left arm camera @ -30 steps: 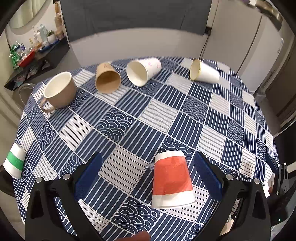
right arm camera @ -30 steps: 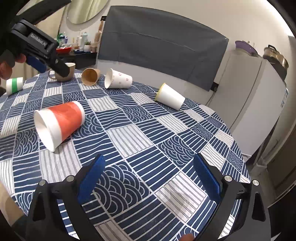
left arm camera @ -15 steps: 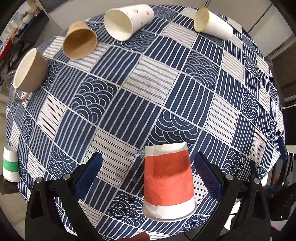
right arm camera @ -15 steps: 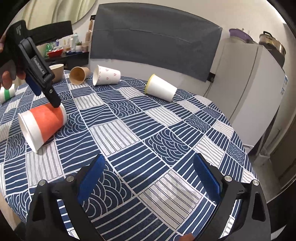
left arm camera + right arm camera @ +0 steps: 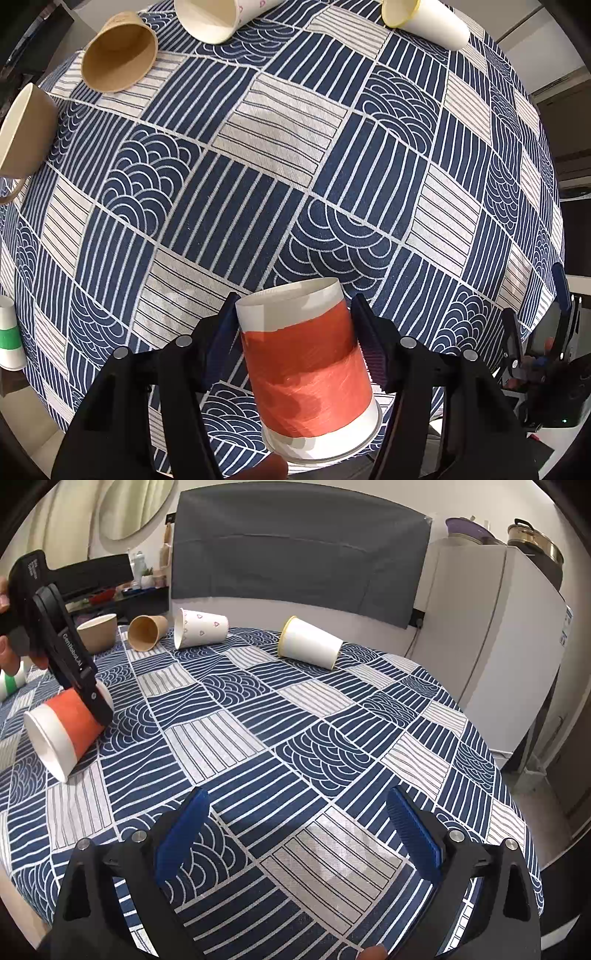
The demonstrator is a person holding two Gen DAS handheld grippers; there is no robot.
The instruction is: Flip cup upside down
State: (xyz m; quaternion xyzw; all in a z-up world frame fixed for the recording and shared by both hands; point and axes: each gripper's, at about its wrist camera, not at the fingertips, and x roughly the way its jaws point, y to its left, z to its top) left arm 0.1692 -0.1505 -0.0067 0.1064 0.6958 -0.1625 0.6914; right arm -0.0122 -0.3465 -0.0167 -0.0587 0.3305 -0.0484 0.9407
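An orange-and-white paper cup (image 5: 310, 373) lies on its side on the blue patterned tablecloth (image 5: 280, 155), its mouth toward the near table edge. My left gripper (image 5: 295, 321) has its blue pads on both sides of the cup, closed against its walls. In the right wrist view the same cup (image 5: 62, 727) lies at the far left, with the left gripper (image 5: 86, 694) coming down over it. My right gripper (image 5: 295, 834) is open and empty above the tablecloth (image 5: 332, 738) near the front edge.
Other cups lie on their sides at the far side: a brown one (image 5: 118, 59), a white one with hearts (image 5: 214, 14), a white one with a yellow rim (image 5: 424, 22). A tan mug (image 5: 22, 136) sits at the left. A green-striped cup (image 5: 9, 343) stands at the left edge.
My left gripper has dropped lower over the orange cup and its jaws have closed in from wide open onto the cup's sides. The right gripper has hardly moved.
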